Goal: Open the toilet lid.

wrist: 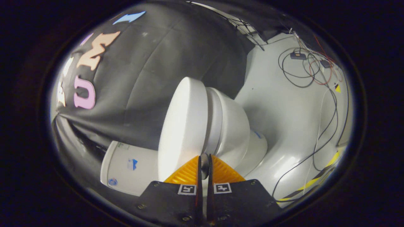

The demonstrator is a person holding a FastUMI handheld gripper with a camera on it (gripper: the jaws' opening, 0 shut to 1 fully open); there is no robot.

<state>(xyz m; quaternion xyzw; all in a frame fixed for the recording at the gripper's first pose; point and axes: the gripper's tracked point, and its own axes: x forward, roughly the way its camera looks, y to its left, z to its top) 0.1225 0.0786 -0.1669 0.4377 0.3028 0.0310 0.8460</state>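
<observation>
Lid [184, 126] is met edge-on just ahead of the gripper [204, 160]; its rim seems pinched between nearly closed jaws, bowl [233, 132] beside.

Your gripper [204, 159] has its two fingers nearly together, with the rim of the toilet lid [184, 126] sitting in the narrow gap between them. The lid lies against the toilet bowl [235, 132], which is just to its right. The tank [129, 167] sits to the left of the fingers, at the lid's near end, and backs onto the booth wall [151, 63]. Beyond the bowl and to its right, loose cables [315, 72] lie across the floor [277, 104]. A striped tape line [318, 178] runs on the floor right of your fingers.
</observation>
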